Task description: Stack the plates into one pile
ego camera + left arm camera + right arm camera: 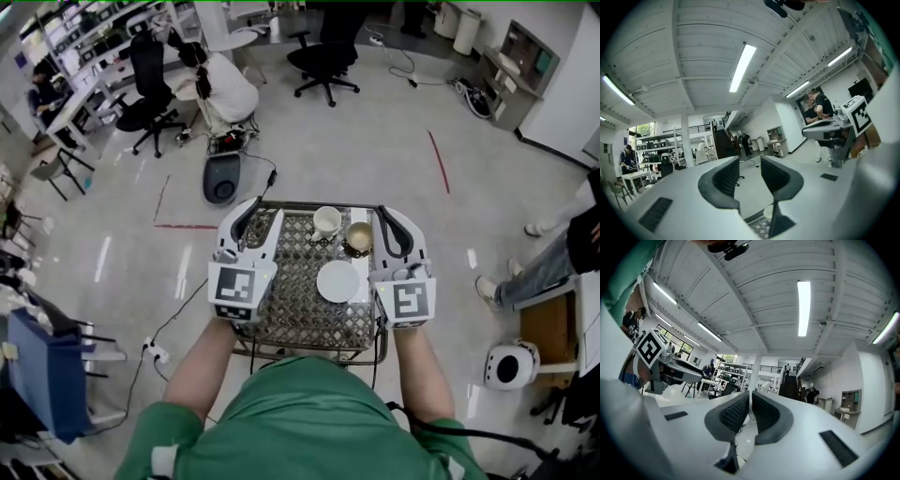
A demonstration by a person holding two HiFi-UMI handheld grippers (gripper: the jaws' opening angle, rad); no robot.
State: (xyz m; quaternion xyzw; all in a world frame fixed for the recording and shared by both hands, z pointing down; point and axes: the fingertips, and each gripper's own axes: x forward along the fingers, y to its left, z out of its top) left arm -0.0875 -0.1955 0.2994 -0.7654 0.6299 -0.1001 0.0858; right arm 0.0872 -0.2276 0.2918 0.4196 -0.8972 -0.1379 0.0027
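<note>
Firstly, plate (337, 281): round and white, lying flat on the right half of the table top, between the two grippers in the head view; whether it is one plate or several stacked cannot be told.
Table (298, 323): small, with a dark metal frame and a patterned lattice top, straight in front of the person.
White cup (326, 221): upright at the far edge of the table, beyond the plate and apart from it.
Brown bowl (358, 238): just right of the white cup, near the plate's far rim but not touching it.
Left gripper (251, 208): held over the table's left edge and pointing away from the person; in its own view (750, 164) the jaws stand apart with only floor showing in the gap, so it grasps nothing.
Right gripper (386, 214): held over the table's right edge, beside the plate but clear of it; in its own view (751, 398) the ribbed pads are drawn almost together with only a thin slit left, and nothing sits in it.
Person: green top, bare forearms reaching to each gripper.
Floor (375, 150): pale and glossy, with office chairs (323, 56) at the far side.
</note>
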